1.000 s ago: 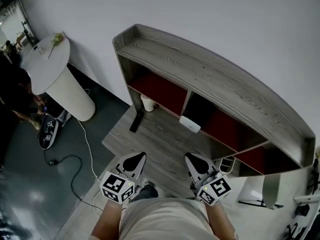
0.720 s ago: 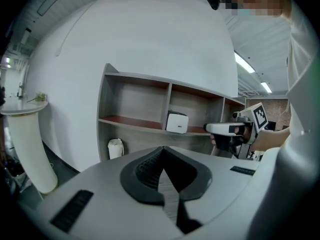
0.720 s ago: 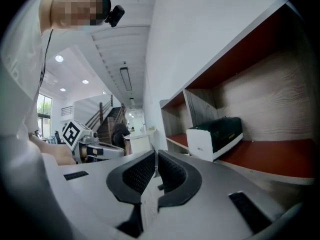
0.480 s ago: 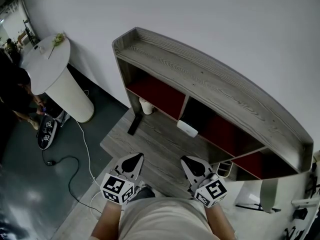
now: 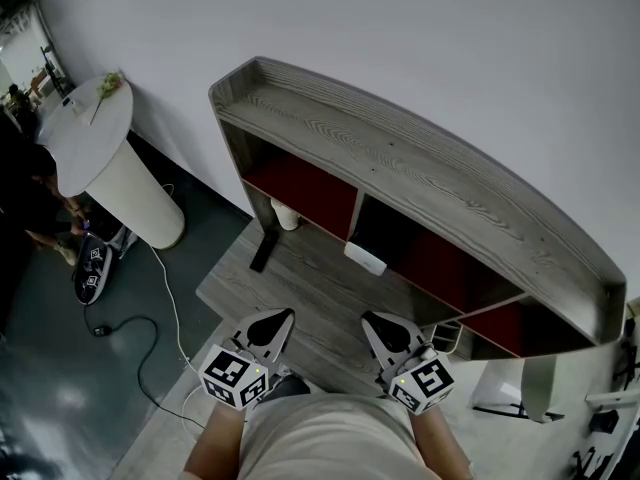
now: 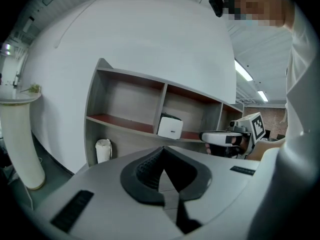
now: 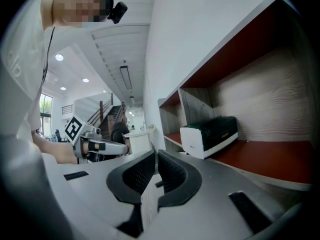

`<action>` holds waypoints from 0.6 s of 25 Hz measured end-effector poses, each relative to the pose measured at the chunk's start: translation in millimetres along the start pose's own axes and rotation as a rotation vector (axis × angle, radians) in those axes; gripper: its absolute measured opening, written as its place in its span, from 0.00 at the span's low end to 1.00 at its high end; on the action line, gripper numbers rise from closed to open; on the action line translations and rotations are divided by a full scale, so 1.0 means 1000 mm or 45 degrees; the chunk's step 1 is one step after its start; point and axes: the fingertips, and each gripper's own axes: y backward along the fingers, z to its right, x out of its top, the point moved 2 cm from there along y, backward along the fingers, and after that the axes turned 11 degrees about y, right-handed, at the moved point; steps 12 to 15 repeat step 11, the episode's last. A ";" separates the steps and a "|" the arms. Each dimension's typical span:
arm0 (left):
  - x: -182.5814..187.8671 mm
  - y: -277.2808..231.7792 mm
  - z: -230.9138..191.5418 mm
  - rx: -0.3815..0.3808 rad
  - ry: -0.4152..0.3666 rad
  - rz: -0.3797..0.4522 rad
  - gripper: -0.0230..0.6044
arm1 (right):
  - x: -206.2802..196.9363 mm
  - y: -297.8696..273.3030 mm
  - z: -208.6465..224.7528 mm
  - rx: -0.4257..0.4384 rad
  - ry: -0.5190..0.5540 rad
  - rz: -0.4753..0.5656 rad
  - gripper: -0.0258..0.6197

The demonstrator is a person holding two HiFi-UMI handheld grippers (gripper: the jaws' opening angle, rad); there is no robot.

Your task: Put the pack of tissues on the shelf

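Observation:
The pack of tissues (image 5: 365, 259), white with a dark top, lies at the front edge of the middle red-floored compartment of the grey wooden shelf (image 5: 400, 163). In the left gripper view the pack (image 6: 170, 127) stands well beyond the jaws, and in the right gripper view the pack (image 7: 207, 135) lies off to the right of them. My left gripper (image 5: 270, 325) and right gripper (image 5: 385, 330) hang side by side close to the person's body, well short of the shelf. Both are shut with nothing between the pads (image 6: 150, 165), (image 7: 140, 171).
A white roll (image 5: 284, 214) stands in the shelf's lower left compartment, with a dark flat object (image 5: 262, 253) on the wood floor before it. A white round pedestal table (image 5: 95, 158) stands at the left, a cable (image 5: 170, 308) trails across the floor, and white objects (image 5: 500, 390) sit at the right.
The head view has shifted a little, so the shelf sits slightly more to the left. Both grippers stay shut and hardly move; the tissue pack stays on the shelf.

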 end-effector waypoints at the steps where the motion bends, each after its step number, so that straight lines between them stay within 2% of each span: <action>1: 0.000 -0.001 0.000 -0.002 0.012 -0.002 0.06 | 0.000 0.000 0.001 -0.001 -0.001 -0.002 0.11; 15: -0.001 -0.008 0.001 -0.023 0.016 -0.009 0.06 | -0.002 0.001 0.006 -0.006 0.000 -0.009 0.11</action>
